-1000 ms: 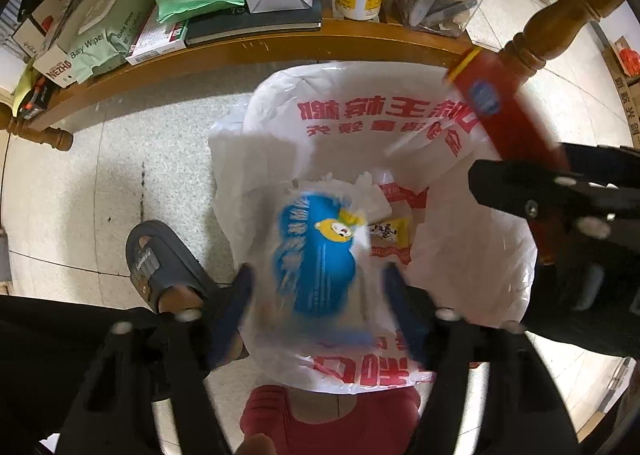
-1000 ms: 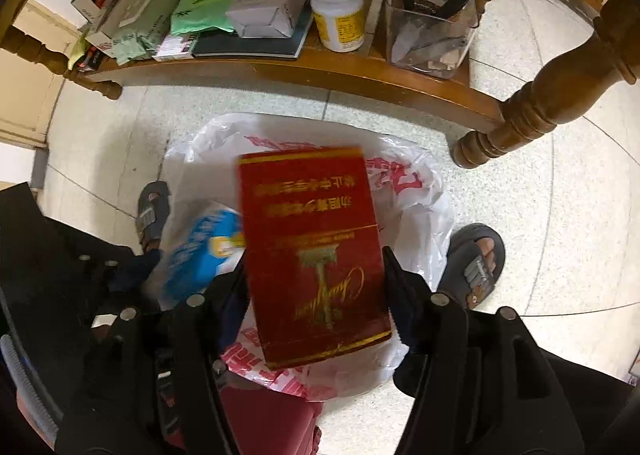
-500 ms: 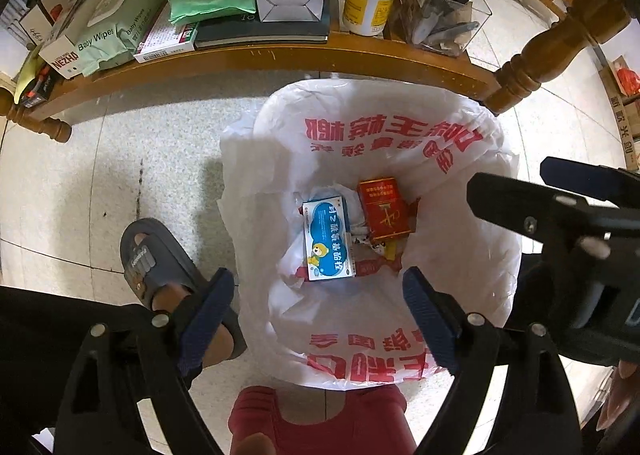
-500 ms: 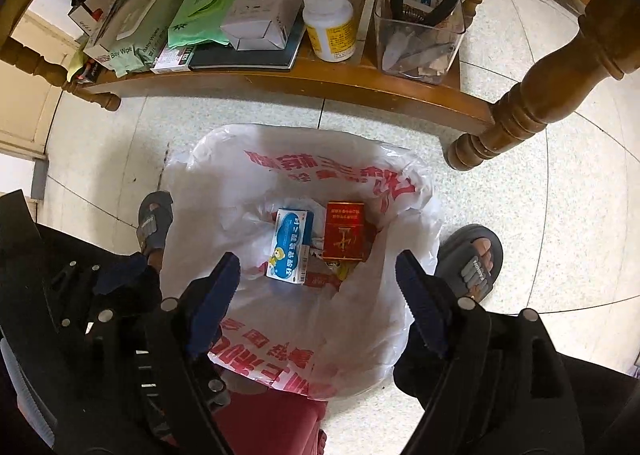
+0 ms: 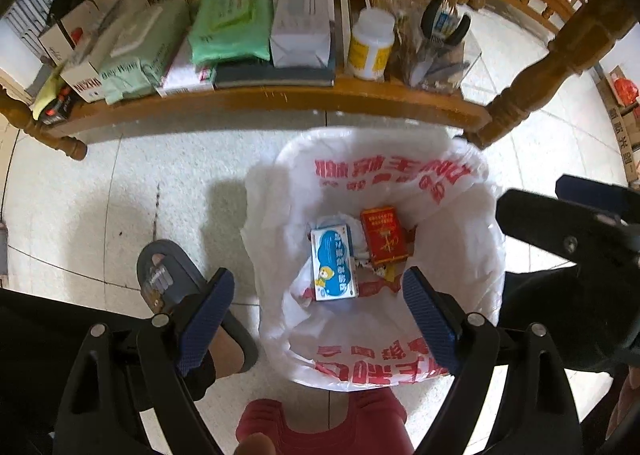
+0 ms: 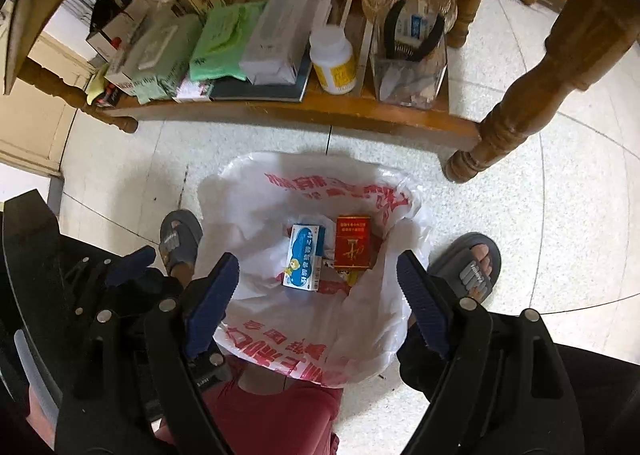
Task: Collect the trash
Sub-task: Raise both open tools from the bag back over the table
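Both tongs hang empty above the bin. The left gripper (image 5: 318, 315) has its jaws spread wide with nothing between the blue pads, and the right gripper (image 6: 318, 299) is just as wide and just as bare. Taking the white bag (image 5: 472, 295) with red print as the landmark: both sets of pads straddle its near rim, looking straight down into it.

At the bottom of the bag lie the blue box (image 5: 334, 263) and, just beside it on its right, the red box (image 5: 385, 241); they look to be touching or nearly so. Both have their long axes running away from the tongs toward the far rim, the red one tilted slightly. Crumpled scraps sit between and under them.

Beyond the bag's far rim stands the low wooden shelf (image 6: 360, 111), crowded with packets, a white bottle (image 6: 334, 65) and a clear container (image 6: 408, 71). Any further trash probably lies that way, ahead of both grippers, neither plainly nearer. The slippered feet flank the bag.
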`<state>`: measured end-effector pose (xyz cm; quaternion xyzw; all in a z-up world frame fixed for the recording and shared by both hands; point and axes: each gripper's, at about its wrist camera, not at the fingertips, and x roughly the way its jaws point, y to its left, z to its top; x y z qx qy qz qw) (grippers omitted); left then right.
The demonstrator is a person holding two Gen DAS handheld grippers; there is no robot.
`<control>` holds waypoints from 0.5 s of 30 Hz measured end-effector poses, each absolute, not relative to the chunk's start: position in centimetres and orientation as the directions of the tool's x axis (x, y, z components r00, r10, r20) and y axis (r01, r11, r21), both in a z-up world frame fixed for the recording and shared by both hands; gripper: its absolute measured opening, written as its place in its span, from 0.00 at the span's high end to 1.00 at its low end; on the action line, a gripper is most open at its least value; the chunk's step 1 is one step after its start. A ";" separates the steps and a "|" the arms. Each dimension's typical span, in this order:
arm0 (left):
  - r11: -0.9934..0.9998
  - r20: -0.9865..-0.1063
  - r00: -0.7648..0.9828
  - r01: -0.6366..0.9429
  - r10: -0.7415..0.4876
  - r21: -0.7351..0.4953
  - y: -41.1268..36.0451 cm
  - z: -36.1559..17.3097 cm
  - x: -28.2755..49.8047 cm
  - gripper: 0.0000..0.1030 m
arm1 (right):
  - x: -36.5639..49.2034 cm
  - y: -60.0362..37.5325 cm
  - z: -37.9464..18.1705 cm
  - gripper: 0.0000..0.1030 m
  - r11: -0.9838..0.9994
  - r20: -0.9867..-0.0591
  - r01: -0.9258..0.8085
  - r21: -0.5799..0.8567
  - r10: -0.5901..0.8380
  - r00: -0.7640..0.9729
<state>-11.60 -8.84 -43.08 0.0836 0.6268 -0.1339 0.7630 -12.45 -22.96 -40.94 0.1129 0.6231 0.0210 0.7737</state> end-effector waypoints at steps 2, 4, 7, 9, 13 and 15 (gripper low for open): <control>0.952 -0.975 0.197 0.304 -0.104 -0.040 -8.7 -42.2 -11.5 0.18 | -12.6 -23.0 -39.9 0.23 0.969 -0.953 0.107 0.221 0.191 0.235; 0.952 -0.969 0.220 0.304 -0.111 -0.041 -8.7 -41.1 -11.5 0.18 | -12.8 -23.0 -38.9 0.23 0.970 -0.950 0.105 0.218 0.186 0.251; 0.952 -0.960 0.251 0.303 -0.121 -0.041 -8.6 -39.5 -11.4 0.18 | -13.2 -23.1 -37.2 0.23 0.964 -0.941 0.113 0.239 0.201 0.272; 0.952 -0.955 0.270 0.304 -0.127 -0.041 -8.5 -38.5 -11.3 0.18 | -13.5 -23.1 -35.9 0.23 0.963 -0.933 0.109 0.246 0.205 0.294; 0.953 -0.938 0.318 0.300 -0.139 -0.039 -8.0 -36.2 -11.3 0.18 | -14.1 -22.9 -33.1 0.23 0.965 -0.926 0.100 0.244 0.201 0.320; 0.955 -0.927 0.344 0.295 -0.147 -0.042 -7.7 -34.7 -11.2 0.19 | -14.4 -22.7 -31.1 0.23 0.969 -0.921 0.084 0.233 0.192 0.339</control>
